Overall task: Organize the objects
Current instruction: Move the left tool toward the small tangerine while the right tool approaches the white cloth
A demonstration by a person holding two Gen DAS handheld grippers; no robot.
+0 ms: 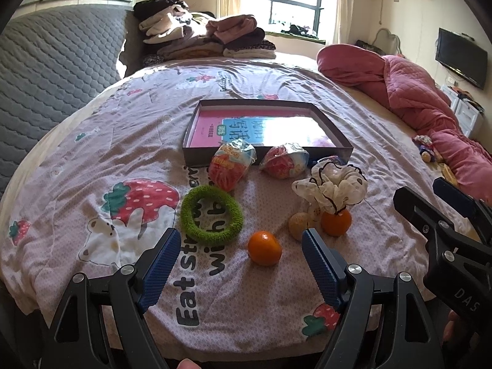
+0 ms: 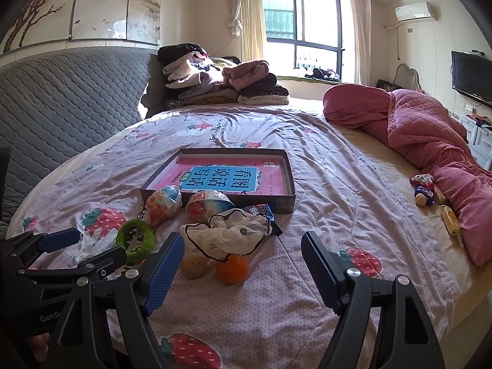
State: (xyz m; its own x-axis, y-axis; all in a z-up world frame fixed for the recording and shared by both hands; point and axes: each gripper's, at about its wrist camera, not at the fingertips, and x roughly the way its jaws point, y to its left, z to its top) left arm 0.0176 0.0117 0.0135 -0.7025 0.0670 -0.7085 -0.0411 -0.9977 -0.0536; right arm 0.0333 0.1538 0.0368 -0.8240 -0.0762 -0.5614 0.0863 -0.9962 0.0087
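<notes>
A shallow dark box with a pink book in it lies on the bed. In front of it lie two wrapped snacks, a green fuzzy ring, a white scrunchie, two oranges, and a beige ball. One orange shows in the right wrist view. My left gripper is open, with the near orange between its fingers' line. My right gripper is open just before the orange and ball.
The strawberry-print bedspread covers the bed. A pink quilt and small snack packets lie at the right. Folded clothes are stacked at the back. A grey quilted headboard stands left.
</notes>
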